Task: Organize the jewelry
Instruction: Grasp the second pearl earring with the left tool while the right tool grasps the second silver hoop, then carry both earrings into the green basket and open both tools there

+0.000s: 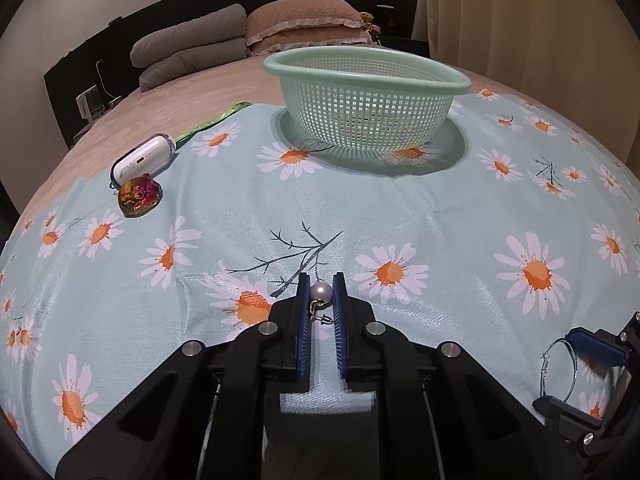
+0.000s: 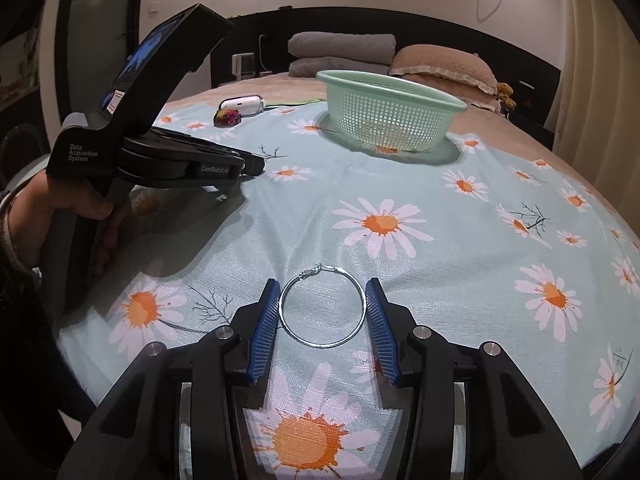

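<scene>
My left gripper (image 1: 321, 285) has its blue pads closed on a pearl earring (image 1: 322, 293), the pearl held between the tips and the hook and back stopper hanging behind it. My right gripper (image 2: 322, 285) is open, its pads on either side of a silver hoop earring (image 2: 322, 306) that lies flat on the daisy cloth; the pads stand just beside the hoop. The hoop and right gripper also show in the left wrist view (image 1: 558, 368). A green mesh basket (image 1: 366, 94) stands ahead on the cloth, also seen in the right wrist view (image 2: 390, 110).
A white case (image 1: 143, 159) and an iridescent trinket (image 1: 139, 195) lie at the far left of the cloth, with a green strap (image 1: 214, 120) behind. Pillows (image 1: 304, 20) and folded grey bedding (image 1: 190, 46) lie at the headboard. The person's left hand (image 2: 60, 216) holds the left gripper.
</scene>
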The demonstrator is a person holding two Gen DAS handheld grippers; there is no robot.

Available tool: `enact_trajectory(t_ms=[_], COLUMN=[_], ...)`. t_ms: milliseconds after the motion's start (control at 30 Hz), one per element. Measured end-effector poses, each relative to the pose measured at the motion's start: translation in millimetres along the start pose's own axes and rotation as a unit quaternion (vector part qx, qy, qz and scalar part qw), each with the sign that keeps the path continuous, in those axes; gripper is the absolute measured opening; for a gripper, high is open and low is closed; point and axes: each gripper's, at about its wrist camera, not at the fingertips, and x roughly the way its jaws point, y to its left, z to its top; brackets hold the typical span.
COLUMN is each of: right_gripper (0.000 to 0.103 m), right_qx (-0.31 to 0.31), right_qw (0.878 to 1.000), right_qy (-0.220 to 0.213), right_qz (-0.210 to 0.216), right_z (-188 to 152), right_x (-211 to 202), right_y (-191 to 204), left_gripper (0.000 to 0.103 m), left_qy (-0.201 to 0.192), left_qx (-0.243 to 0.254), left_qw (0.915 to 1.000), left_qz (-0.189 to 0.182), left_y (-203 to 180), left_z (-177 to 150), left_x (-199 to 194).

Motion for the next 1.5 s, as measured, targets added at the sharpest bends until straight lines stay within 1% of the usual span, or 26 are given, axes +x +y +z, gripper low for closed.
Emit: enact_trajectory(t_ms=[67,133,167,233,267,367,533,667,700,767,833,900,967,1033,1167,1300,1433,1500], right_gripper=[0.041,0.041,0.041,0.041,0.041,0.041,0.041,0.041,0.041,0.041,0.041,0.041,0.041,0.041,0.041,0.041,0.041,0.041], right_qx=[0.002,-0.003,-0.005,-0.001,-0.001,-0.004,0.028,0.015,0.013,0.009,0.005,-0.009,-0.022,-0.025,-0.04,-0.056,-0.053,-0.054], right_qw=[1.0,1.0,1.0,1.0,1.0,0.999,0.998,0.999,0.999,1.0,1.0,1.0,1.0,1.0,0.998,0.996,0.994,0.994], right_qy=[0.004,0.009,0.014,0.025,0.026,0.034,0.056,0.044,0.038,0.015,0.0,0.004,0.004,0.006,-0.028,-0.05,-0.08,-0.087], right_qz=[0.007,0.007,0.007,-0.002,-0.007,-0.016,0.022,0.021,0.021,0.0,-0.005,0.0,-0.018,-0.016,-0.036,-0.049,-0.046,-0.041], right_z=[-1,-3,-3,-7,-9,-12,-7,4,9,21,34,46,58,72,111,158,200,216], right_x=[-2,-5,-6,-9,-10,-14,-27,-46,-51,-62,-69,-67,-61,-55,-52,-39,-24,-12], right_y=[-1,0,1,2,2,4,-11,-16,-18,-23,-30,-35,-39,-44,-56,-69,-82,-86], left_gripper=[0.011,0.011,0.011,0.012,0.012,0.012,0.012,0.012,0.012,0.012,0.012,0.012,0.012,0.012,0.012,0.012,0.012,0.012], left_qy=[0.002,0.004,0.007,0.014,0.016,0.015,0.016,0.004,-0.003,-0.013,-0.024,-0.03,-0.036,-0.037,-0.044,-0.053,-0.061,-0.061], left_qx=[-0.02,-0.021,-0.021,-0.045,-0.054,-0.047,-0.018,0.002,0.007,0.016,0.025,0.021,0.017,0.017,0.018,0.017,0.025,0.036], left_qw=[0.9997,0.9997,0.9996,0.9974,0.9963,0.9968,0.998,0.9986,0.9987,0.9986,0.9985,0.9983,0.9981,0.9983,0.9981,0.9975,0.9962,0.9956], left_qz=[-0.01,-0.012,-0.02,-0.054,-0.065,-0.064,-0.059,-0.052,-0.05,-0.049,-0.044,-0.046,-0.048,-0.043,-0.039,-0.044,-0.056,-0.061], left_y=[5,4,4,9,11,9,1,-5,-7,-9,-10,-8,-5,-1,7,14,15,10], left_z=[-1,-1,-1,-1,-2,-7,-10,0,4,14,25,37,49,62,90,123,155,169], left_x=[-3,-6,-8,-12,-14,-20,-33,-46,-51,-60,-68,-72,-73,-70,-65,-57,-43,-31])
